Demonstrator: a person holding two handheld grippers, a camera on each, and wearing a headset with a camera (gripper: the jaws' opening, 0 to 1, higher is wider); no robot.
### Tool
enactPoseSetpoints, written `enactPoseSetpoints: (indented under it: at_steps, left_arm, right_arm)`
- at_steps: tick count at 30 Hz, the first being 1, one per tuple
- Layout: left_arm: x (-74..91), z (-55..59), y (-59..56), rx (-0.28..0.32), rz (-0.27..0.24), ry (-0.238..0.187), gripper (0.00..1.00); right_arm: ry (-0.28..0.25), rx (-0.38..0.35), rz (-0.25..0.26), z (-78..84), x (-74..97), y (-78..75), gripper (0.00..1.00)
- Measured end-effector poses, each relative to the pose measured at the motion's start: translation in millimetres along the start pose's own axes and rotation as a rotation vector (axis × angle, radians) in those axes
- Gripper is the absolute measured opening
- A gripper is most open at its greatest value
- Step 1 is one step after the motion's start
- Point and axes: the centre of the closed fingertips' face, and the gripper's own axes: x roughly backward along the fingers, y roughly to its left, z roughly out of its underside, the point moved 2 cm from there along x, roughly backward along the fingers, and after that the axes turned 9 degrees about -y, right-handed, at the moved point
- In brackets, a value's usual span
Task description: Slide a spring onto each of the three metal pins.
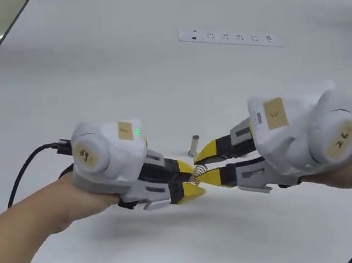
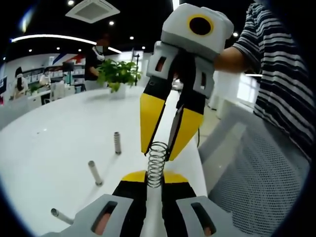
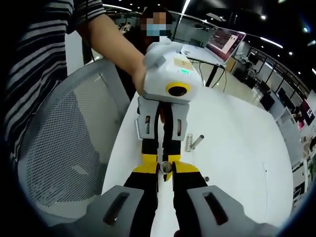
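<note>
A small metal spring hangs between the two grippers above the table's near edge. My left gripper is shut on the spring's lower end. My right gripper comes in from the opposite side, its yellow tips closed around the other end. In the right gripper view the spring shows end-on between my right gripper and the left gripper. On the table beyond stand a ribbed-looking pin and a plain pin. A third pin lies flat. One pin stands just behind the tips.
The white table carries a white power strip at the far side. Cables trail from both grippers. A grey mesh chair stands by the table's edge, beside the person in a striped shirt.
</note>
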Motion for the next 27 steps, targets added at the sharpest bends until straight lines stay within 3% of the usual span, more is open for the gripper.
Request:
enactPoseSetpoints:
  at_steps: [16,27]
  left_arm:
    - [2.6,0.6,0.1,-0.001,-0.007,0.007,0.03]
    - [1.7,4.2,0.2,0.066,-0.017,0.010,0.04]
  right_arm:
    - [-0.008,0.061,0.004,-4.6,-8.3,1.4,0.07]
    - [-0.009,0.044,0.012,-0.7,-8.4,2.9,0.07]
